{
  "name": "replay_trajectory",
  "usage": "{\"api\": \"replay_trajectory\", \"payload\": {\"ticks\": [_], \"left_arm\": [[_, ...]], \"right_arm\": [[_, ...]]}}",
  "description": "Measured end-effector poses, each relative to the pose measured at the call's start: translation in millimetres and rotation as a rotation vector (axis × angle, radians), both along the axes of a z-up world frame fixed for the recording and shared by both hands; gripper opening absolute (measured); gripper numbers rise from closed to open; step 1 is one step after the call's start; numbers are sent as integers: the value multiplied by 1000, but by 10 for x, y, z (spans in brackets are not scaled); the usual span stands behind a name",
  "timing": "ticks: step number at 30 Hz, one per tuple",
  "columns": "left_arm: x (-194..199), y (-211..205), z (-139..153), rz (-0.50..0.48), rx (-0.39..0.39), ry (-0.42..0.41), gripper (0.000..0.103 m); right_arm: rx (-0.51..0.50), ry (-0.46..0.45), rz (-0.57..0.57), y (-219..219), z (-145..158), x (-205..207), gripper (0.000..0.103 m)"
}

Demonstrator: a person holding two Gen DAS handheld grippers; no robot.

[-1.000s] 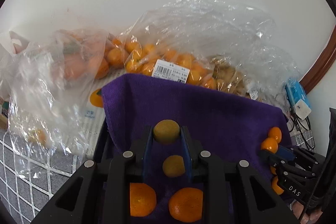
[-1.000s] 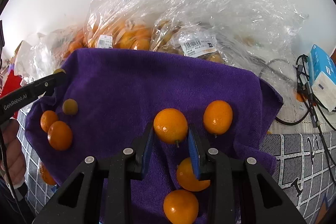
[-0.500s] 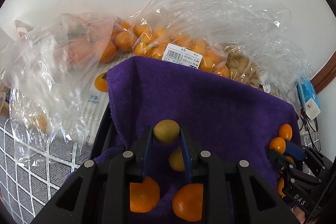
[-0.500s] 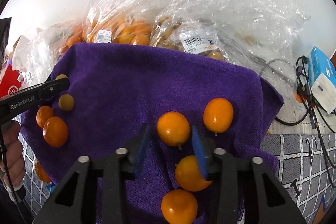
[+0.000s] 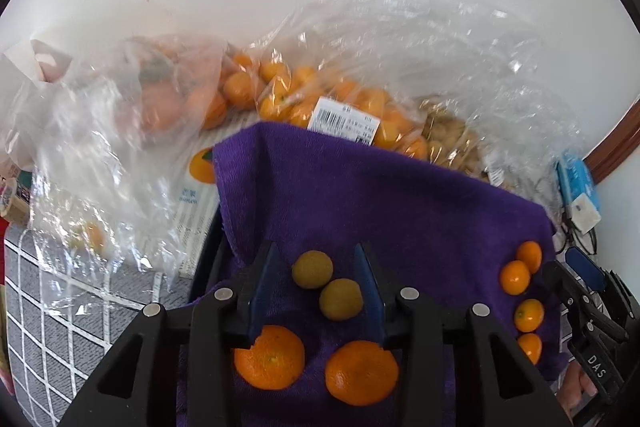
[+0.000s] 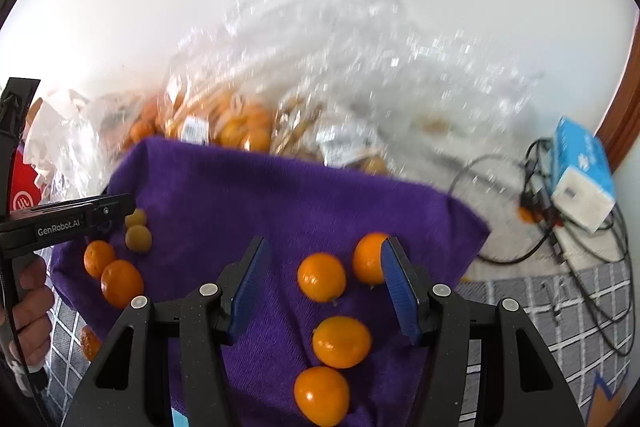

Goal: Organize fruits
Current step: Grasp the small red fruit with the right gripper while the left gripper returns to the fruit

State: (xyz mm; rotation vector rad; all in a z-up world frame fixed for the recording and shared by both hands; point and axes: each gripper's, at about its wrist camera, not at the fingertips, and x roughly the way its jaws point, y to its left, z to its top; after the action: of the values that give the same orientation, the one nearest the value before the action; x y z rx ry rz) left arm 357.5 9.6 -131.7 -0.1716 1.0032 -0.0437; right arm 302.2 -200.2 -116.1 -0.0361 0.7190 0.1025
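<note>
Fruits lie loose on the purple towel (image 5: 400,203) while both jaws have just been opening.

The left gripper (image 5: 316,277) is spread, with two greenish fruits (image 5: 312,269) between its jaws, untouched. The right gripper (image 6: 322,269) is spread around an orange fruit (image 6: 321,277); another (image 6: 369,263) sits by its right jaw. Blurry plastic bags (image 5: 344,107), maybe of oranges, crowd beyond.
</note>
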Motion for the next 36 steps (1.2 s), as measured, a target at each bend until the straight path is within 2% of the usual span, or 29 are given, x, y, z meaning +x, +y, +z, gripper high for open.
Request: {"api": "replay_trajectory", "payload": {"ticks": [3, 7, 9, 11, 14, 18, 20, 22, 26, 31, 36], "left_arm": [[-73, 32, 152, 1, -16, -30, 38], [-191, 77, 403, -9, -11, -88, 38], [-262, 84, 560, -30, -10, -117, 38], [-367, 139, 743, -47, -1, -168, 38], [-529, 253, 1010, -32, 14, -239, 38], [-783, 393, 1185, -13, 22, -287, 38], [-920, 475, 1169, -9, 32, -275, 39], [-1040, 556, 1096, -5, 25, -261, 45], [-1309, 724, 813, 7, 42, -235, 47], [-1573, 864, 369, 22, 38, -166, 47], [-1785, 971, 158, 38, 40, -145, 47]], "right_arm": [[-22, -30, -43, -5, 75, -61, 58], [34, -64, -90, -60, 155, -228, 58], [51, -43, -100, -63, 183, -308, 58], [48, -12, -102, -52, 190, -403, 53], [61, -11, -100, -44, 203, -641, 49], [72, -8, -79, 15, 186, -934, 49], [67, -12, -59, 96, 142, -1055, 49], [58, -12, -42, 198, 53, -1151, 50], [54, 11, -30, 418, -157, -1268, 46], [54, 40, 76, 827, -340, -1418, 44], [35, 41, 180, 1213, -474, -1548, 44]]}}
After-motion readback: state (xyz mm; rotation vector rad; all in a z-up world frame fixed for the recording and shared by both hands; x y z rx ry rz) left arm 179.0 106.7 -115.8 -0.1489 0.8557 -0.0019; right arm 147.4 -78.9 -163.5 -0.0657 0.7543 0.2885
